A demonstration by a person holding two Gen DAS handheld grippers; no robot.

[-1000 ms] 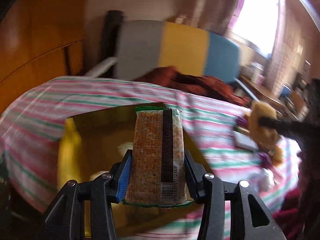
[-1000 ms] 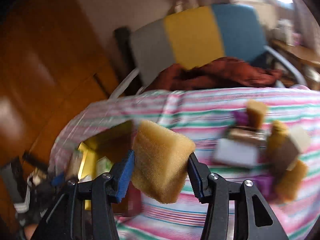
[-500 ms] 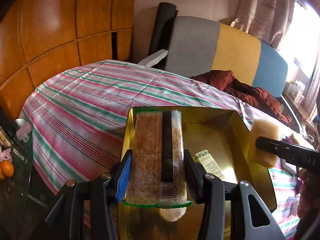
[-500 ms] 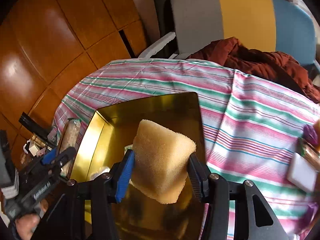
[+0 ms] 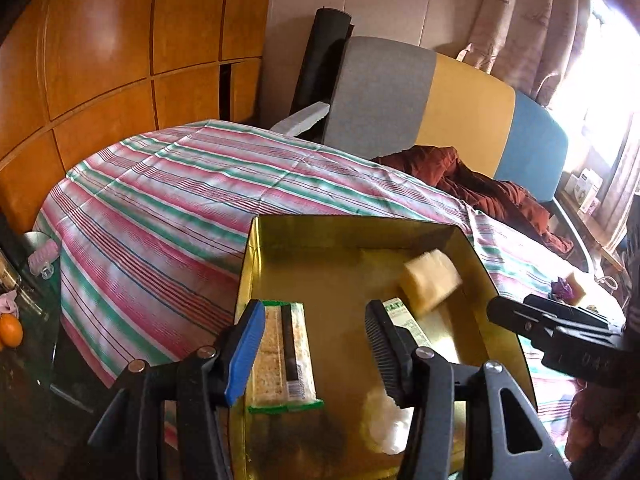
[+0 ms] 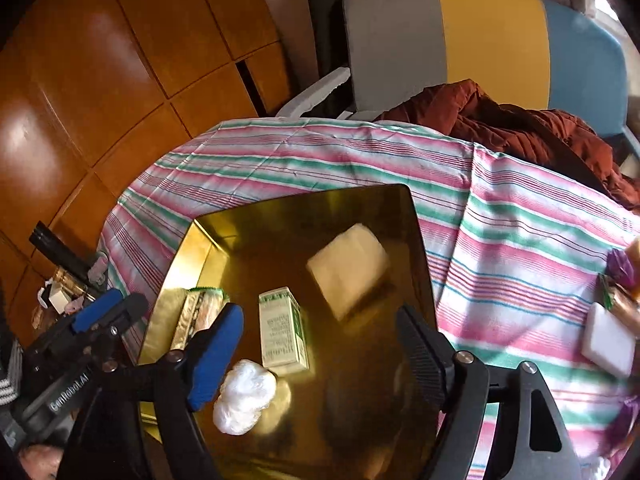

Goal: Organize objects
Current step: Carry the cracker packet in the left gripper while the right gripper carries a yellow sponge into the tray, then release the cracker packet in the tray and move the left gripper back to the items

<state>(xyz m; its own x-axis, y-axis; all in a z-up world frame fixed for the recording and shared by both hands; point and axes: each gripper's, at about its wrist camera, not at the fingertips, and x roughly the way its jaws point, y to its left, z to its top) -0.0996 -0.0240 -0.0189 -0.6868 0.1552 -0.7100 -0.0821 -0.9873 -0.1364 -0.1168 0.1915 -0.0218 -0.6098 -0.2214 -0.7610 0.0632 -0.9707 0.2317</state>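
Striped cloth (image 5: 168, 200) in pink, green and white covers a table; wood panelling (image 5: 100, 40) and a grey, yellow and blue chair (image 5: 440, 92) with a rust-red garment (image 6: 520, 128) stand behind. On the cloth sits a gold tray (image 6: 416, 240).

Left gripper (image 5: 316, 344): jaws opening. The snack bar (image 5: 282, 356) lies between them against the blue left pad, at the tray's left wall; the right pad stands clear of it, so the bar is released.

Right gripper (image 6: 320, 348): jaws opening and wide apart, nothing pressed between the pads. The sponge (image 6: 350, 268), blurred, is ahead of the jaws over the tray's far right part; whether it rests on the floor cannot be told. In the left view the sponge (image 5: 432, 282) is near the right wall.

Also in the tray: a small green-and-white carton (image 6: 282, 328) lying flat at centre, and a white crumpled bag (image 6: 244, 396) just in front of it.

Further items (image 6: 612, 320) lie on the cloth at right, well apart from the tray.
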